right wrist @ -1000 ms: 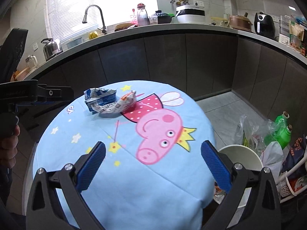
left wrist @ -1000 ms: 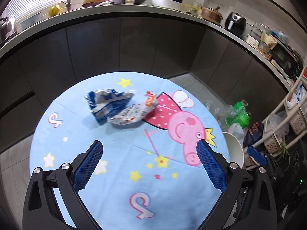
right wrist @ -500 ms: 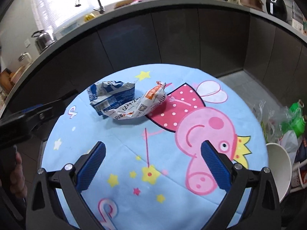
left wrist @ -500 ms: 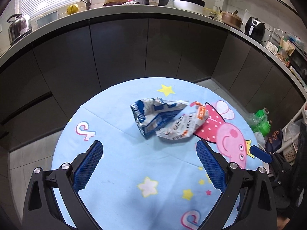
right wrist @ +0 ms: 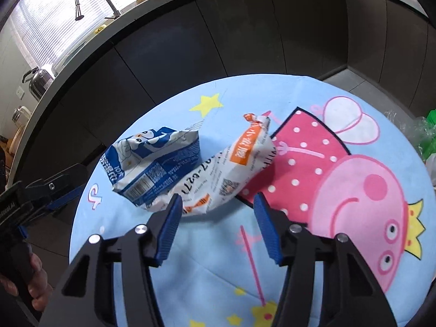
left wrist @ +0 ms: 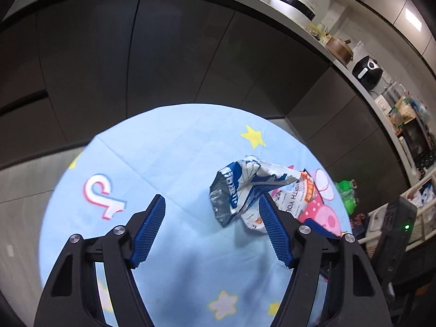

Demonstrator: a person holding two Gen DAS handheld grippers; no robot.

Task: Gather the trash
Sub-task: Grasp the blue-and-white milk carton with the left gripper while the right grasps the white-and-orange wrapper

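Note:
Two crumpled wrappers lie side by side on a round table with a light-blue Peppa Pig cloth (right wrist: 313,103). The blue-and-white wrapper (right wrist: 152,163) is on the left; the white-and-orange wrapper (right wrist: 231,169) leans against its right side. In the left wrist view the blue wrapper (left wrist: 237,188) sits just ahead of my right finger, with the white-and-orange wrapper (left wrist: 294,196) behind it. My left gripper (left wrist: 212,215) is open and empty, to the left of the wrappers. My right gripper (right wrist: 216,209) is open and empty, its fingers just short of the white-and-orange wrapper.
Dark kitchen cabinets (left wrist: 163,54) curve behind the table, under a counter with pots and a faucet (right wrist: 90,0). Green bottles and plastic bags (left wrist: 346,190) lie on the floor to the right. The left gripper and hand (right wrist: 32,204) show at the table's left edge.
Both grippers have moved forward and down toward the wrappers, and their jaws have narrowed. The left view swung left, so the wrappers now sit by its right finger. The wrappers have not moved.

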